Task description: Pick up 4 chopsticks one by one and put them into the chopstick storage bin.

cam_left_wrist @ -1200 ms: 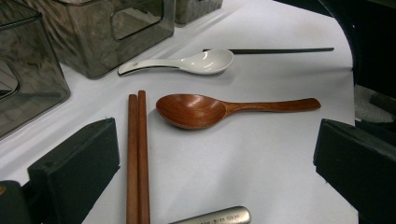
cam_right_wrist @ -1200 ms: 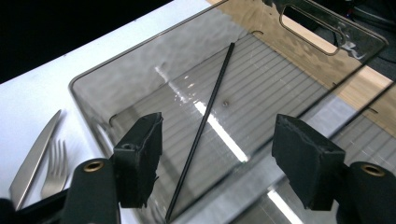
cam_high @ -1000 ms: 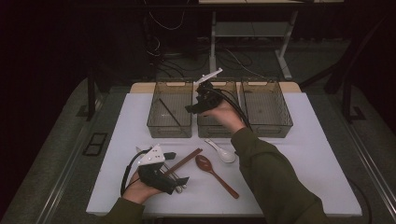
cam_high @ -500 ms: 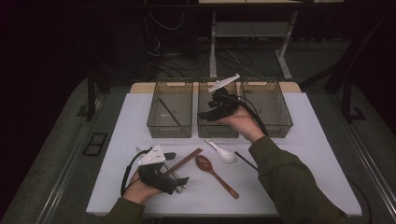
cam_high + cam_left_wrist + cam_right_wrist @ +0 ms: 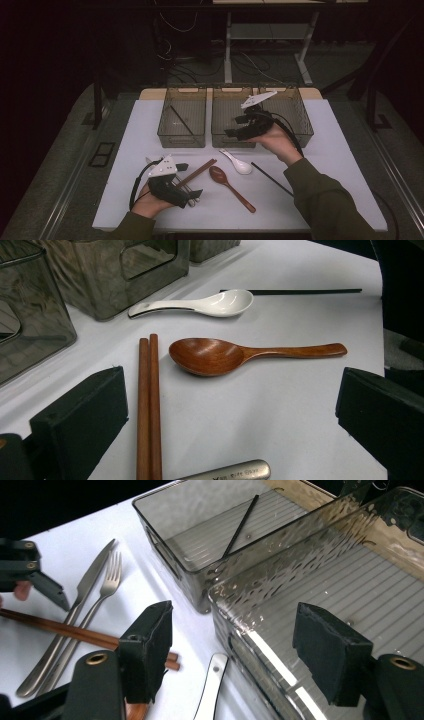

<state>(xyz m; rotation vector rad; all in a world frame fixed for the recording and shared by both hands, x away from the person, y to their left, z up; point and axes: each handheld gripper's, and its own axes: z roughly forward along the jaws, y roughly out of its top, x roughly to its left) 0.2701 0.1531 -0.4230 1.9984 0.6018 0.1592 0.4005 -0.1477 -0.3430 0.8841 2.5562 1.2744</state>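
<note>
The pair of wooden chopsticks (image 5: 149,405) lies side by side in the lower left of the high view, on the white surface (image 5: 320,165), and runs up between the fingers (image 5: 80,410) of the left gripper (image 5: 190,180). These fingers stand wide and touch nothing, with the sticks closer to one finger than the other. The sticks look light, stiff and smooth, so I judge they could roll or scissor apart under a loose pinch. A hold across both at once near mid-length, square to their run, should keep them together. The wooden spoon (image 5: 220,356) just beside them and the metal handle (image 5: 230,471) at their near end leave little room for a slanted approach. The right gripper (image 5: 234,127) hangs at the centre of the high view over the front of the middle bin (image 5: 232,142). Its fingers (image 5: 150,645) are spread wide and hold nothing. One black chopstick (image 5: 240,525) already lies in the left bin (image 5: 181,141). Compared with a second ago, the right gripper has shifted toward the right of the frame and come nearer the bin's front wall. The forearm has swung with it, and a second black chopstick (image 5: 272,179) now shows on the surface right of the white spoon (image 5: 239,163). The left gripper and all the cutlery sit as they did.
</note>
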